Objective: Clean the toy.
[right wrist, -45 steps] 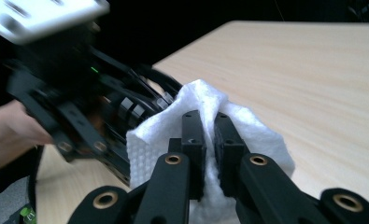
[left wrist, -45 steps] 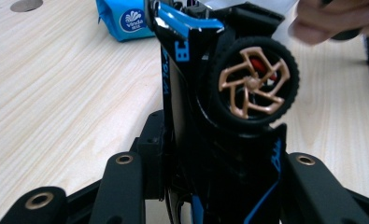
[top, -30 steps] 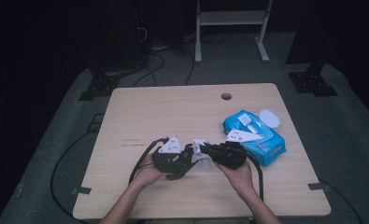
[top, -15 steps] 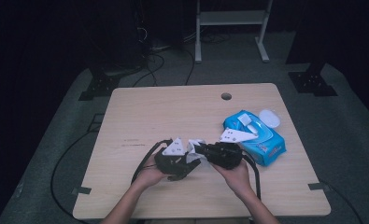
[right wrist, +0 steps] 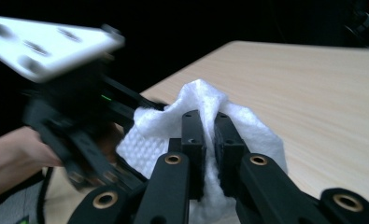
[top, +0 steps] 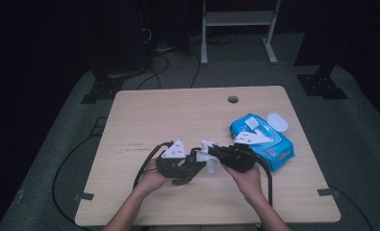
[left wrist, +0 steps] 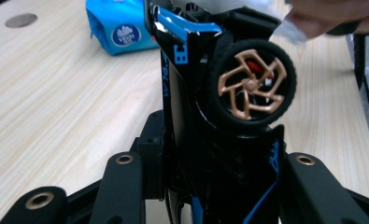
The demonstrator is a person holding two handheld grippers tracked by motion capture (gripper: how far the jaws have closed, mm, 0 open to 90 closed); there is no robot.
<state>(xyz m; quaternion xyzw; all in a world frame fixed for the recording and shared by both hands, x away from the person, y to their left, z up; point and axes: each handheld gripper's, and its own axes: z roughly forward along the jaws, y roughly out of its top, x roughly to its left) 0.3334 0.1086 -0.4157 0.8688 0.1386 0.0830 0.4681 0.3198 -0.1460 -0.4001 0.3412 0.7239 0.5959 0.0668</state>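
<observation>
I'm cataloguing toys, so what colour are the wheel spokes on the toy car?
Bronze-gold spokes on the toy car, clearest in the left gripper view.

Looks like a lab or recording studio: dark curtained surroundings around one pale wooden table (top: pixel 178 115), grey carpet beneath, black cables (top: pixel 171 62) snaking behind the table, black stand feet (top: pixel 101 89) at its far corners, a white metal frame (top: pixel 238 26) beyond.

Bare table (top: pixel 178 115) ahead and left; wipes pack (top: pixel 264 139) right.
</observation>
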